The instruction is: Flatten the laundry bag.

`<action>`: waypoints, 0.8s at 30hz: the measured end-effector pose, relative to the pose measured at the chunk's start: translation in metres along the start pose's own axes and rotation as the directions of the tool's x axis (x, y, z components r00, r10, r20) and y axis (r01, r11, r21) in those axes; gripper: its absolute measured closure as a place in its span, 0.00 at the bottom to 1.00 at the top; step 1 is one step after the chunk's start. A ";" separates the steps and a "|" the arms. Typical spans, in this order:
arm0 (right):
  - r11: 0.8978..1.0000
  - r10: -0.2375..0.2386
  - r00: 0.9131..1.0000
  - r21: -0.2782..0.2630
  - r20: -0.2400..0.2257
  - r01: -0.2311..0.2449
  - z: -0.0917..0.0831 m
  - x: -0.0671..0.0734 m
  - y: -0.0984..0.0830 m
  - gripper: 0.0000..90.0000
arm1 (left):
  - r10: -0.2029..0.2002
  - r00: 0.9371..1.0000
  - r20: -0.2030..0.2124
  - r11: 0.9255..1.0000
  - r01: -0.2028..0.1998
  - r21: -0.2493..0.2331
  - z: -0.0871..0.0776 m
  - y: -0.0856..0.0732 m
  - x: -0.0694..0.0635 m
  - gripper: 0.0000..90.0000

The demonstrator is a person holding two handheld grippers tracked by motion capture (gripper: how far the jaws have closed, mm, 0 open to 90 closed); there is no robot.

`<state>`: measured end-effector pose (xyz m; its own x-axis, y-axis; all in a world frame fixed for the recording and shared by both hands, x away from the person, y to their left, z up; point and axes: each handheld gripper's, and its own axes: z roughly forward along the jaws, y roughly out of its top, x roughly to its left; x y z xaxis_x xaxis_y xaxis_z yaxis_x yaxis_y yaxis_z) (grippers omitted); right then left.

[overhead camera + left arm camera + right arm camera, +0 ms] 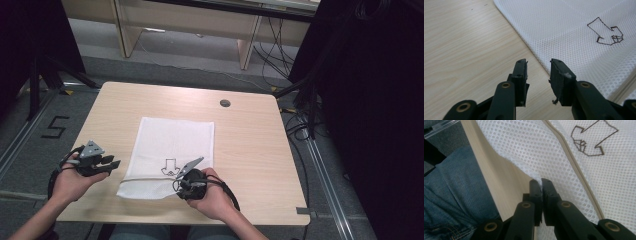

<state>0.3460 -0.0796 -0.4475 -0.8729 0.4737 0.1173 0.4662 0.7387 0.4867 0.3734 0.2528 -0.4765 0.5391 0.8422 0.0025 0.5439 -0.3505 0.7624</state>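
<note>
The near edge of the mesh bag [529, 152] is pinched between the closed jaws of the right gripper [541, 185]. The left gripper [537, 72] is held open beside the bag's left edge. The bag is spread at the tabletop's [250, 145] middle, reaching its near edge.

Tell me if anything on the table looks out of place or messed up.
Mostly tidy. The white mesh bag lies flat except its near edge, rumpled where the right gripper pinches it. The left gripper pad looks frayed.
</note>
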 end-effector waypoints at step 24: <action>0.996 0.020 0.999 0.086 -0.046 -0.016 0.022 0.015 -0.023 0.94 | 0.113 0.987 0.111 0.994 -0.112 -0.008 0.017 0.001 -0.033 0.60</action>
<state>0.3252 -0.0789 -0.4756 -0.8693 0.4653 0.1669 0.4905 0.7696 0.4088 0.3672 0.2179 -0.4868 0.6649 0.7467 0.0165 0.4750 -0.4398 0.7623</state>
